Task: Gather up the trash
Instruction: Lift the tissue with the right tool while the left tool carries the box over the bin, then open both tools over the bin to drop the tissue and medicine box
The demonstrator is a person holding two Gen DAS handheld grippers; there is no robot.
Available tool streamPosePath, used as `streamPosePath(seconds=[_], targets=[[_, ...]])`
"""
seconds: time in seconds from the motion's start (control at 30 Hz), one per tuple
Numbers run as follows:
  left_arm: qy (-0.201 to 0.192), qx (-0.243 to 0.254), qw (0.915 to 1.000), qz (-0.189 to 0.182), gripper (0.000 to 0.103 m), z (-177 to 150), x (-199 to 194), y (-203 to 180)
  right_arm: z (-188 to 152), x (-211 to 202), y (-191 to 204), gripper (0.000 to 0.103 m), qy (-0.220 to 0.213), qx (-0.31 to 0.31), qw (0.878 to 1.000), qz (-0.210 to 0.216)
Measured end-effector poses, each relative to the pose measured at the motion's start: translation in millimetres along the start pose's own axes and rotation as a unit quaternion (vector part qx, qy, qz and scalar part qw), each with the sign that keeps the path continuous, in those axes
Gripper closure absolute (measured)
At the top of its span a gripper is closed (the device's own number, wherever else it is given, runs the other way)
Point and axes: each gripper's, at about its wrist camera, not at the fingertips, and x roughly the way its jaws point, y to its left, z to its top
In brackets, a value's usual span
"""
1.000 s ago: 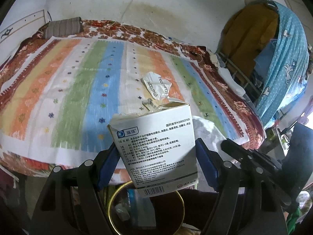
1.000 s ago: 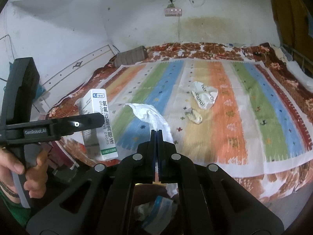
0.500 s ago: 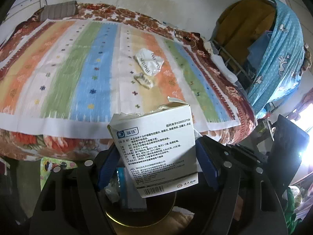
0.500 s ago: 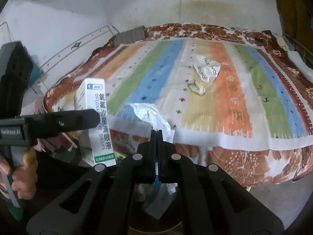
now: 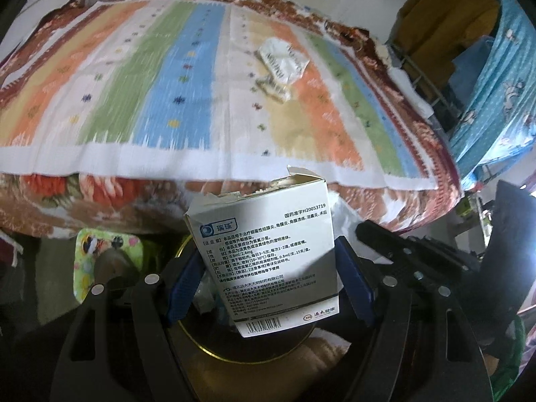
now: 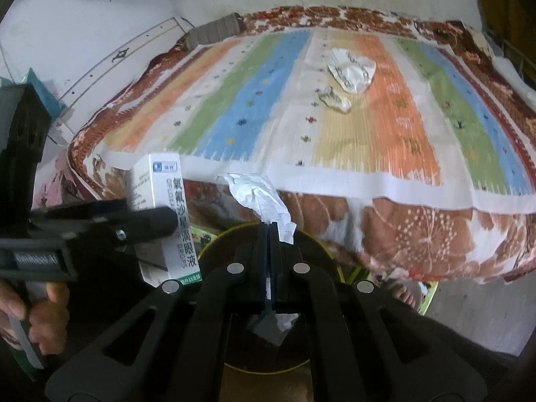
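Trash bin (image 5: 214, 351) sits right below, so the eye-drop box (image 5: 264, 261) clamped in the left gripper (image 5: 268, 288) and the tissue (image 6: 258, 197) pinched in the shut right gripper (image 6: 269, 234) should probably be centred over its rim before being let go.

The left gripper (image 5: 268, 284) was matte black plastic with blue pads (image 5: 351, 284) and round silver screws; its side bore white "GenRobot.AI" lettering. The right gripper (image 6: 268, 231) was black too, blue-edged, silver-screwed. A bare-skinned hand (image 6: 40, 318) gripped the handle.
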Motion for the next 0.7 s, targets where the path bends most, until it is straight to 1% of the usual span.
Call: streamPosePath(seconds=[0.27, 0.4, 0.53, 0.63, 0.7], targets=[[0.044, -0.016, 0.9985, 0.03, 0.029, -7, 29, 4, -9, 24, -11, 0.102, 0.05, 0.032, 0.998, -0.006], [0.072, -0.041, 0.9958, 0.038, 0.029, -7, 46, 11, -10, 37, -18, 0.102, 0.074, 0.051, 0.996, -0.01], [0.081, -0.047, 0.9943, 0.05, 0.028, -9, 54, 14, -14, 52, -27, 0.102, 0.103, 0.076, 0.992, -0.004], [0.092, -0.053, 0.9932, 0.049, 0.028, -10, 59, 16, -17, 61, -34, 0.1, 0.119, 0.089, 0.989, -0.008], [0.096, -0.059, 0.9926, 0.047, 0.027, -11, 62, 17, -18, 66, -38, 0.099, 0.131, 0.105, 0.986, -0.003]])
